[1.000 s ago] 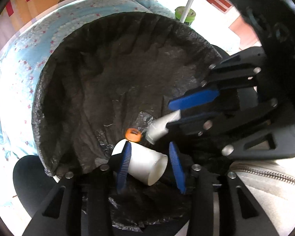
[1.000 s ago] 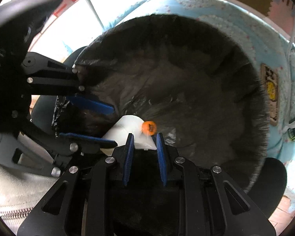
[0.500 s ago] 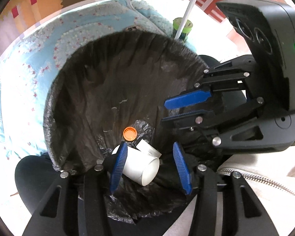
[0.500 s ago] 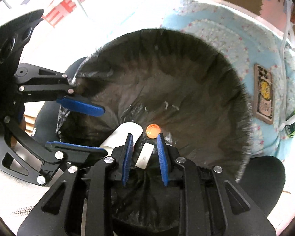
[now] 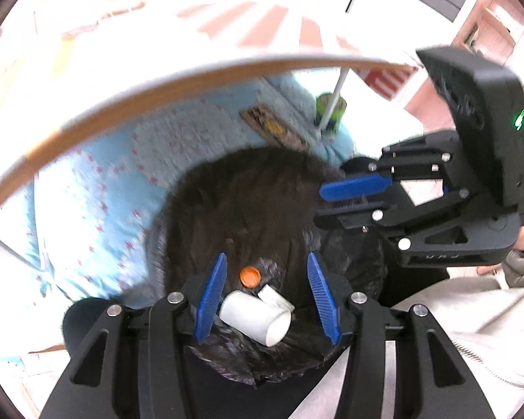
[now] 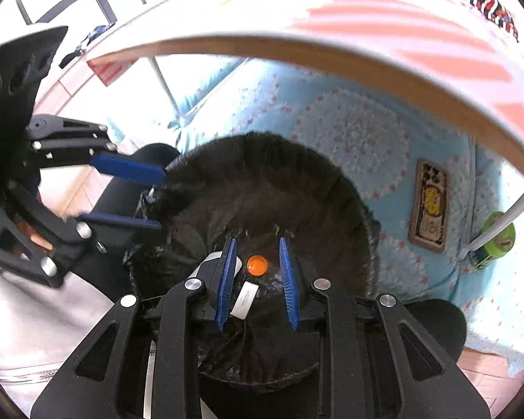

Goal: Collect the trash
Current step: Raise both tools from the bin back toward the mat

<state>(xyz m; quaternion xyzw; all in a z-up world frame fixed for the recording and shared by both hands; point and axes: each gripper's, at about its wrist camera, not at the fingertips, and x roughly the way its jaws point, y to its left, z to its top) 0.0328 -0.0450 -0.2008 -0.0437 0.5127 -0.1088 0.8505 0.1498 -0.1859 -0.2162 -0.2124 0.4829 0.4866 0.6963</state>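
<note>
A bin lined with a black bag (image 5: 248, 209) (image 6: 297, 192) stands on the floor below both grippers. At its bottom lie a white paper cup (image 5: 255, 317) on its side, a small white tube-like piece (image 5: 276, 298) (image 6: 244, 300) and an orange bottle cap (image 5: 250, 277) (image 6: 257, 265). My left gripper (image 5: 265, 293) is open and empty above the bin; it also shows at the left of the right wrist view (image 6: 146, 199). My right gripper (image 6: 256, 279) is open and empty above the bin; it shows at the right of the left wrist view (image 5: 349, 195).
A white table edge with wood trim (image 5: 157, 87) (image 6: 332, 52) arches above the bin. A light blue patterned mat (image 5: 104, 209) (image 6: 384, 146) lies behind, with a brown label (image 6: 429, 206). A green can (image 5: 330, 111) (image 6: 496, 241) stands by a white table leg (image 6: 499, 223).
Both grippers have lifted up and away from the bin, which looks smaller. The right gripper let go of the white piece, which now lies in the bin, and its jaws stand wider.
</note>
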